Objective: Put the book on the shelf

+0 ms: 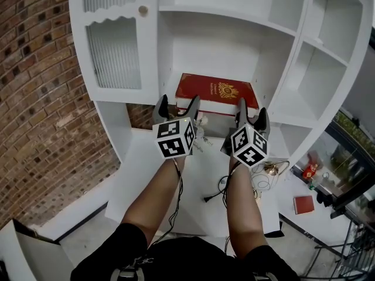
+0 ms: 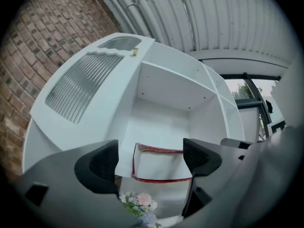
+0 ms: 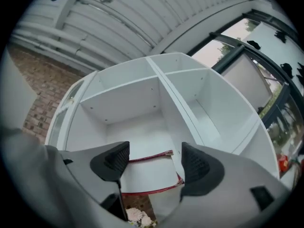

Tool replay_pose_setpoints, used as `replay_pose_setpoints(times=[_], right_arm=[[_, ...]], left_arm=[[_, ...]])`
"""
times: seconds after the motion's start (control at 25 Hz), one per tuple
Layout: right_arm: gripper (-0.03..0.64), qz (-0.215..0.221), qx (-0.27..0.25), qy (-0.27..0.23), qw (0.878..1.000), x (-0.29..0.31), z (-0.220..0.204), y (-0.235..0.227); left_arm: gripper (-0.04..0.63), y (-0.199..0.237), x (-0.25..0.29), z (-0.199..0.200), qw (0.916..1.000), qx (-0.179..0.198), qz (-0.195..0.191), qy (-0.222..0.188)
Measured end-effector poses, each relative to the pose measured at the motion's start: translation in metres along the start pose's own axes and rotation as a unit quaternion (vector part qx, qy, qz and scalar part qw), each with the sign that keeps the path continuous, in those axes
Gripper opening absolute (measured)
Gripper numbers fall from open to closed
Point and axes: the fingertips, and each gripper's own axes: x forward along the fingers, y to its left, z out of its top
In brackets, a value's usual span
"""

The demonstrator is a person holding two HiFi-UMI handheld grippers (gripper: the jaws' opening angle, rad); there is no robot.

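White painted wood is filling most of the head view: a shelf unit [image 1: 304, 69] of open compartments, with a ribbed glass door [image 1: 114, 51] at its upper left. A brick wall [image 1: 35, 98] is running down the left edge of the frame.

In the middle compartment, at the centre of the frame, the red book [image 1: 217, 91] is lying flat with its gold-stamped cover up and its pale page edge facing us. It is resting on the shelf board, and nothing is gripping it.

We are holding the left gripper [image 1: 177, 103] and the right gripper [image 1: 251, 110] side by side just below the book's near edge. Both are pointing into the compartment. Each gripper view is showing its two jaws standing well apart, with the book framed in the gap beyond them. The pads are touching nothing, so both claws are empty.

Low in the left gripper view a small bunch of flowers [image 2: 137, 204] is peeking up between the jaws.

We are judging the placing as done and the letting-go step as the one in hand. We cannot tell whether the book's near edge is overhanging the board. If it is, the next move is calling for a gentle push deeper. Otherwise we should draw both grippers straight back, clear of the book's edge and the flowers.
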Motion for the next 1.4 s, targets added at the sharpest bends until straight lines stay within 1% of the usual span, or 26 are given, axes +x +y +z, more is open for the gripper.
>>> replay_pose_setpoints(times=[0.12,0.24,0.32,0.36,0.4,0.44,0.48,0.52,0.6,0.76,0.96,1.2,1.28,1.4], right_arm=[[0.252,0.025,-0.039,-0.014,0.999,-0.013,0.004,0.004],[0.177,0.035,-0.066,-0.016,0.997,-0.026,0.004,0.002],[0.062,0.044,-0.084,-0.009,0.995,-0.031,0.0,0.004],[0.02,0.05,-0.093,-0.004,0.994,-0.033,-0.002,0.007],[0.014,0.056,-0.101,0.002,0.993,-0.034,-0.005,0.01],[0.014,0.061,-0.107,0.007,0.992,-0.035,-0.008,0.012],[0.014,0.064,-0.11,0.011,0.992,-0.035,-0.011,0.013],[0.014,0.066,-0.112,0.016,0.991,-0.035,-0.013,0.013],[0.014,0.067,-0.115,0.026,0.991,-0.034,-0.018,0.013],[0.014,0.068,-0.12,0.047,0.989,-0.03,-0.027,0.013],[0.014,0.065,-0.123,0.066,0.988,-0.021,-0.037,0.012],[0.014,0.059,-0.117,0.082,0.988,-0.005,-0.048,0.008],[0.014,0.057,-0.115,0.086,0.988,-0.002,-0.051,0.008],[0.014,0.057,-0.114,0.085,0.988,-0.001,-0.052,0.007]], left_arm=[[0.425,-0.006,-0.008,0.002,0.9993,0.033,-0.018,-0.001],[0.423,-0.015,-0.015,-0.004,0.9973,0.061,-0.04,0.012],[0.419,-0.02,-0.02,-0.011,0.9955,0.077,-0.051,0.022],[0.403,-0.021,-0.023,-0.015,0.9949,0.083,-0.052,0.025],[0.313,-0.022,-0.026,-0.017,0.9943,0.092,-0.048,0.025],[0.133,-0.022,-0.029,-0.018,0.9936,0.103,-0.042,0.023],[0.069,-0.023,-0.032,-0.02,0.9926,0.114,-0.038,0.02],[0.064,-0.024,-0.032,-0.022,0.9915,0.123,-0.037,0.02],[0.016,-0.026,-0.031,-0.025,0.9907,0.128,-0.039,0.025],[0.014,-0.022,-0.025,-0.03,0.9903,0.13,-0.033,0.035],[0.014,-0.014,-0.012,-0.042,0.9925,0.104,-0.033,0.054],[0.014,-0.012,0.005,-0.047,0.9926,0.098,-0.032,0.063],[0.014,-0.011,0.008,-0.048,0.9924,0.099,-0.031,0.065],[0.014,-0.012,0.008,-0.05,0.9909,0.116,-0.028,0.063]])
